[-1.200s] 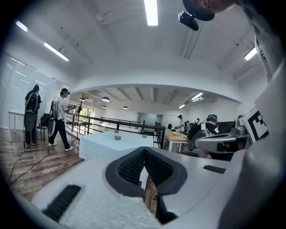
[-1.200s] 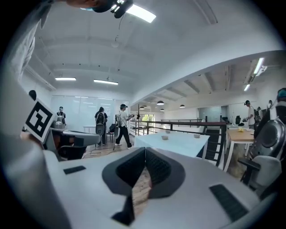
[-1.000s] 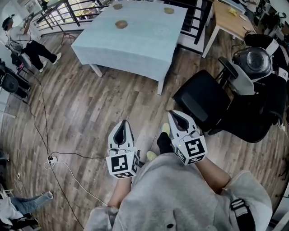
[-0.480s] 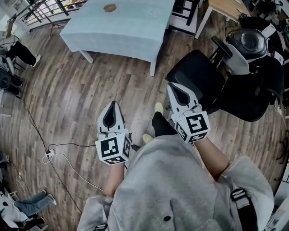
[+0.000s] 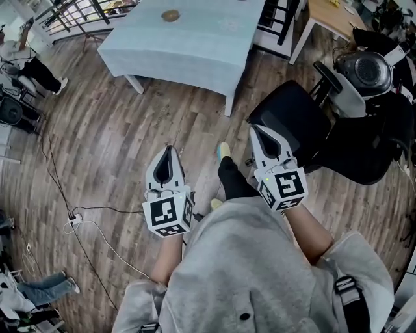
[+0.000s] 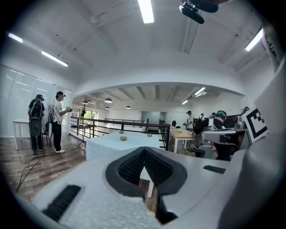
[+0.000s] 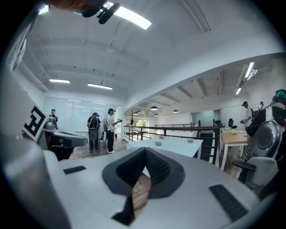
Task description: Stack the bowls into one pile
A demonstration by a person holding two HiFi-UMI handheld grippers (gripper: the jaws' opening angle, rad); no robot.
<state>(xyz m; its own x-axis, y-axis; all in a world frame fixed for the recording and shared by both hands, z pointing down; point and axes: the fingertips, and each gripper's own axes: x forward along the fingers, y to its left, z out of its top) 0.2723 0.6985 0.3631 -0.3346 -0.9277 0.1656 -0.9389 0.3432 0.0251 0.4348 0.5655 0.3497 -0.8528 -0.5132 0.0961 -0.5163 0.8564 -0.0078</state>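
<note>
A small brown bowl [image 5: 171,15] sits on the table with the light blue cloth [image 5: 195,45], far ahead of both grippers. In the left gripper view one bowl [image 6: 123,138] shows on that table [image 6: 107,144]. The right gripper view shows two bowls there [image 7: 157,143] [image 7: 191,140]. My left gripper [image 5: 168,150] [image 6: 144,150] is held level over the wooden floor, shut and empty. My right gripper [image 5: 256,129] [image 7: 145,150] is beside it near a black chair, its jaws meeting at the tip with nothing between them.
A black office chair [image 5: 292,130] stands just right of the right gripper. Behind it is a wooden desk [image 5: 328,19] and a second chair with dark gear [image 5: 364,71]. A cable and power strip [image 5: 73,225] lie on the floor at left. People stand at the left [image 6: 57,120] by a railing [image 6: 111,123].
The head view has shifted, so fewer bowls show at the top edge. The person's foot has stepped forward between the grippers. Both grippers stay shut and side by side.
</note>
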